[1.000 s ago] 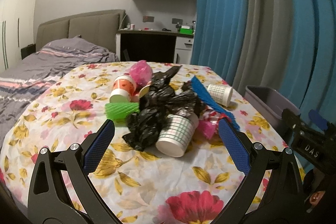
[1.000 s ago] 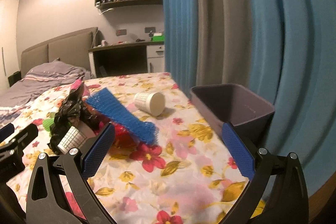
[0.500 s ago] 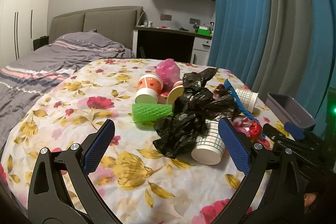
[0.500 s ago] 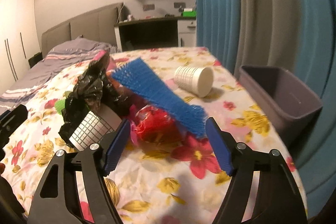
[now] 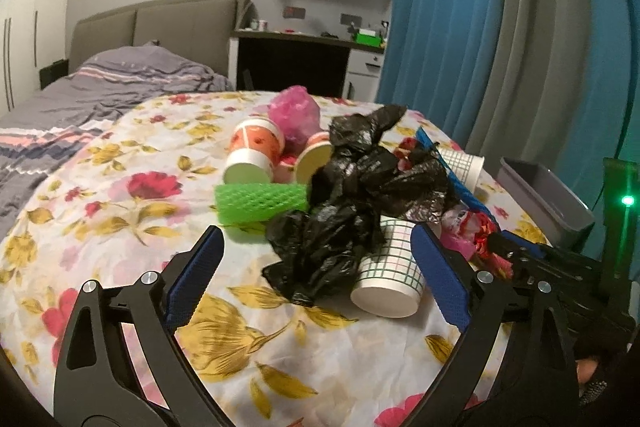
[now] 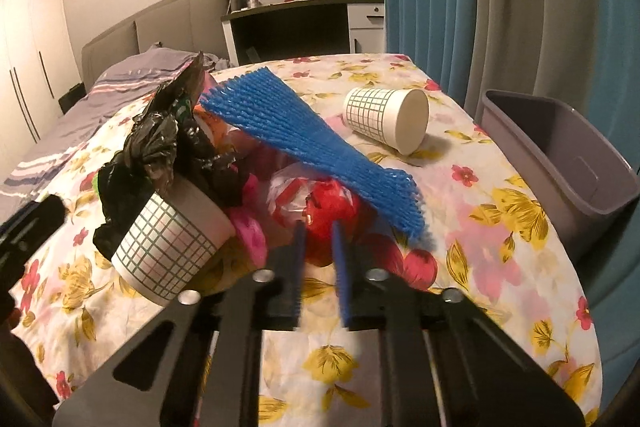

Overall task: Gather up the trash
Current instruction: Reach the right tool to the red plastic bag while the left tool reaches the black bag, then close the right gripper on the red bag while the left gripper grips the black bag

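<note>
red wrapper (image 6: 328, 203) pinched in right gripper's (image 6: 319, 227) closed jaws.

Dim, warm indoor light; fisheye bending darkens the corners. The right claw (image 6: 318, 227) is motion-blurred; a green lamp (image 5: 627, 201) glares at three o'clock.

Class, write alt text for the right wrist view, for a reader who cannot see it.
The right gripper has just closed its blue fingers on a crumpled red plastic wrapper in a trash pile on a floral tablecloth. A blue foam net lies over the pile, and an empty grey plastic bin stands at right.
</note>
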{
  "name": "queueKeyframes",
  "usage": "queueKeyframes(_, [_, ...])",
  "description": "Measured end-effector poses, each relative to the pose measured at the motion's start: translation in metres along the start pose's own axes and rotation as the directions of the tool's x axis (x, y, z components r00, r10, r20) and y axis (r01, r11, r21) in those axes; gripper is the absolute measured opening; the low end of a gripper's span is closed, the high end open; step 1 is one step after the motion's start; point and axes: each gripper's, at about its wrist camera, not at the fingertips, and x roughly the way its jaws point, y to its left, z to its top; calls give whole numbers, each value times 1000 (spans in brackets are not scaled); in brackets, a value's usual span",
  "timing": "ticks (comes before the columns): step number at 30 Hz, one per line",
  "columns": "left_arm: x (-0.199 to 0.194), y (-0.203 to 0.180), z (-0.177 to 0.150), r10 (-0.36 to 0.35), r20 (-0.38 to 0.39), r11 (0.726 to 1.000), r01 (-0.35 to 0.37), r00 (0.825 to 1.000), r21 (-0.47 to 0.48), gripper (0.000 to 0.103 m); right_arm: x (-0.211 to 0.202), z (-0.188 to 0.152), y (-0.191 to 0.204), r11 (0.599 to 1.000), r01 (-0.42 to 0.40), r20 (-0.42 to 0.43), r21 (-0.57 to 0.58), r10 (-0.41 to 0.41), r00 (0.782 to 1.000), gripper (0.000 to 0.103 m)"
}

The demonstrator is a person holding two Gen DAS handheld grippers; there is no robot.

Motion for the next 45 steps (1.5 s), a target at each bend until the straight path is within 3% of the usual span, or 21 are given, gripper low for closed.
queueKeyframes(7, [30,-3,4,-37,-68,999,36,997,-12,76,-16,-4,-9,1000,-3,30,1,3,1000,1])
queueKeyframes(14, [51,-2,2,-95,-146,995,90,985,-44,37,-31,-6,-16,1000,-20,54,-1,20,998,1])
queueKeyframes(16, [52,1,0,-110,-152,993,103,982,-58,29,-30,-7,-17,1000,-30,46,7,30,999,25])
queueKeyframes(17, [52,2,0,-111,-152,993,103,982,-63,24,-29,-7,-17,999,-34,44,7,34,998,30])
queueKeyframes(21, [50,4,-1,-100,-138,994,92,985,-60,6,-24,-7,-13,999,-49,29,1,49,998,34])
queueKeyframes(24, [41,7,-2,-99,-111,994,93,989,-59,4,-18,-7,-11,999,-49,15,-5,49,999,40])
queueKeyframes(38, [-27,21,4,-104,33,991,107,994,-75,4,22,1,-8,998,-52,-103,27,54,993,41])
queueKeyframes(40, [-30,21,3,-105,34,992,107,994,-71,4,26,2,-8,999,-47,-116,28,50,992,29])
queueKeyframes(45, [-29,21,2,-118,29,990,120,993,-75,4,19,1,-7,999,-32,-90,-3,32,995,23])
